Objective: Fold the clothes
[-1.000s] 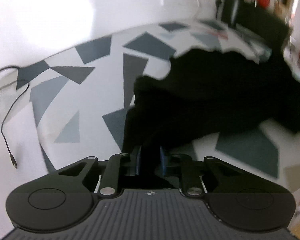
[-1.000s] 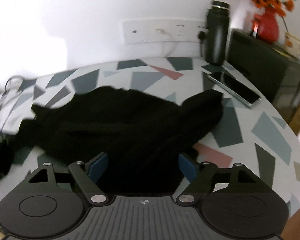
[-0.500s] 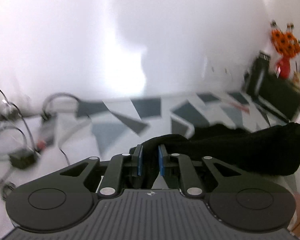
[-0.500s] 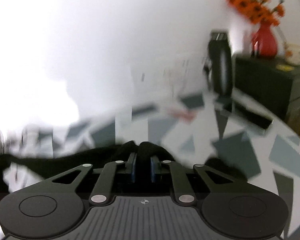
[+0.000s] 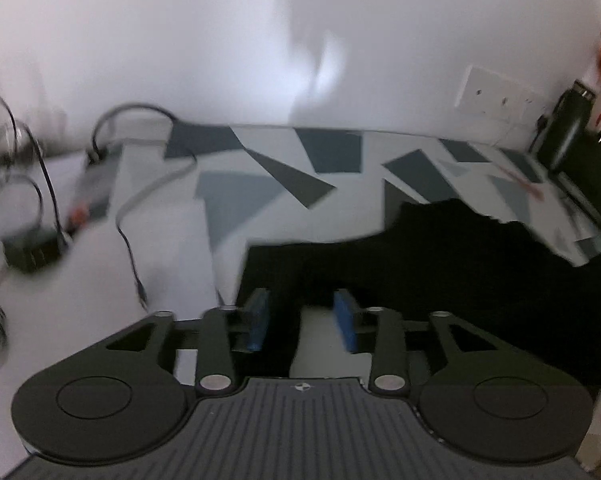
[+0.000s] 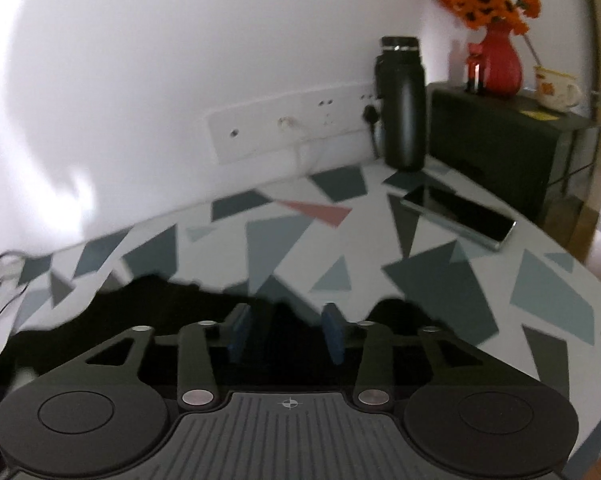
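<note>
cables (image 5: 52,184) and a small black box (image 5: 32,254) lie far left of the garment (image 5: 440,264), well apart from it. the garment is a black cloth, spread low on the patterned table (image 5: 260,196), near edge toward the grippers. left gripper (image 5: 302,314) sits at the garment's left near corner, fingers parted, nothing between the blue pads (image 5: 256,320); bare table shows in the gap. right gripper (image 6: 286,332) hangs over the garment's right near part (image 6: 148,300), fingers likewise spread, cloth beneath but not pinched. right of the garment: phone (image 6: 460,216), bottle (image 6: 404,104), red vase (image 6: 498,62). judgement: one fold looks laid and released; outline uneven, shape hard to read in the black. further folds and squaring probably remain.
</note>
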`<state>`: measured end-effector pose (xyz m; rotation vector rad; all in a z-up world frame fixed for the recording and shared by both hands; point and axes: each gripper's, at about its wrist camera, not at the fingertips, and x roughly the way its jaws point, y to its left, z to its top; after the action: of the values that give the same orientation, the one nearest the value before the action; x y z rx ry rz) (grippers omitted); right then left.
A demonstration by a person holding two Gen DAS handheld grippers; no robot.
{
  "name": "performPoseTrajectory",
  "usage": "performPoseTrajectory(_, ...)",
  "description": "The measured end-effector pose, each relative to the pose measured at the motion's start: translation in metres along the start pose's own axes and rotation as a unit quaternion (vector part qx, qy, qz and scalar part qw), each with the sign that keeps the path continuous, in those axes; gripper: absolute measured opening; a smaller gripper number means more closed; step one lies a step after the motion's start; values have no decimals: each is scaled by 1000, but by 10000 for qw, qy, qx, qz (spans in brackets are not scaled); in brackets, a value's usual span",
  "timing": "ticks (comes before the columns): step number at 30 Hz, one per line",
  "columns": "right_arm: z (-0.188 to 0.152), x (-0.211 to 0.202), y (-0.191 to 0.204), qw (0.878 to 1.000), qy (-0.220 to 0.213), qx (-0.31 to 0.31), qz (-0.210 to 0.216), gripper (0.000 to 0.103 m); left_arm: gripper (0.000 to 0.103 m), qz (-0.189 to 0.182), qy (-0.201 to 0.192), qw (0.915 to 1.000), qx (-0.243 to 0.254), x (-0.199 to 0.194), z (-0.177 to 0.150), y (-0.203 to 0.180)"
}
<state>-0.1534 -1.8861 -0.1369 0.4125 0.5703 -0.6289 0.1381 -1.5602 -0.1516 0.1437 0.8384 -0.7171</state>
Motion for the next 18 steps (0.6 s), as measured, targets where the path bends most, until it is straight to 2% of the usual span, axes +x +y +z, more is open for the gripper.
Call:
performPoseTrajectory(2,-12,-5,-1,9995,224,-164,129,44,57,-110,43,9999,-46,-6,-8,2)
performPoseTrajectory(7,-40,-12,16,9936,890,-626,298,43,60,-691,400,9968,67,-9,-18,-13)
performPoseTrajectory(9,-49,-19,25,9933,928,-637,267,43,66,-904,478,9946,151,-5,-23,-26)
performPoseTrajectory(14,-67,-23,48,9911,1017,-836,170,43,66,-1493,723,9861,100,10,-32,-53)
performPoseTrajectory(18,-73,-10,48,9901,1153,-795,-120,43,65,-1488,934,9844,-52,30,-35,-67)
